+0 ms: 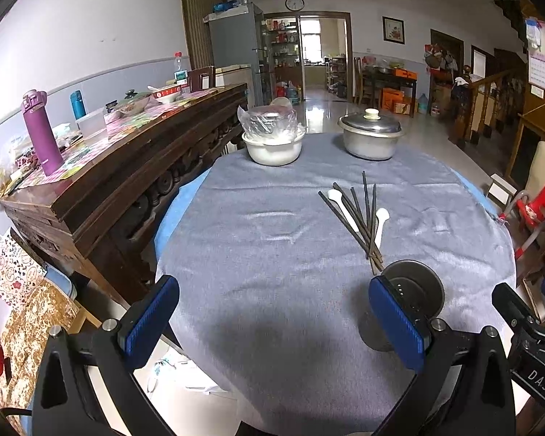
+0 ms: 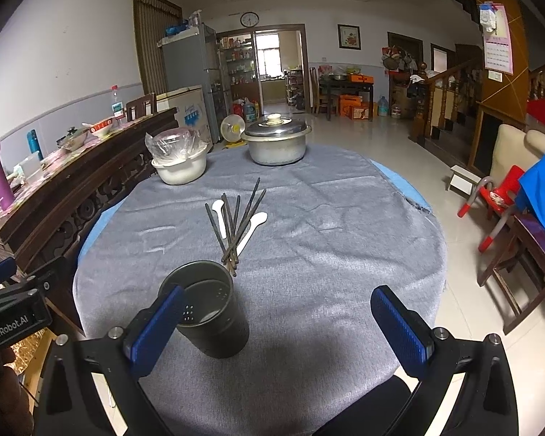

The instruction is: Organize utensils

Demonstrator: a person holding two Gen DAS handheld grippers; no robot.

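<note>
Several dark chopsticks (image 1: 363, 218) (image 2: 238, 223) lie fanned out on the grey cloth with two white spoons (image 1: 339, 203) (image 2: 252, 230) among them. A dark metal utensil holder (image 1: 414, 290) (image 2: 209, 309) stands upright just in front of them, empty as far as its inside shows. My left gripper (image 1: 276, 319) is open above the near cloth, its right finger in front of the holder. My right gripper (image 2: 279, 327) is open too, its left finger overlapping the holder's near rim in the view.
A lidded metal pot (image 1: 370, 138) (image 2: 276, 143) and a white bowl (image 1: 274, 145) (image 2: 180, 167) holding a plastic-wrapped bowl stand at the table's far edge. A wooden sideboard (image 1: 127, 167) with bottles runs along the left. Chairs (image 2: 497, 196) stand to the right.
</note>
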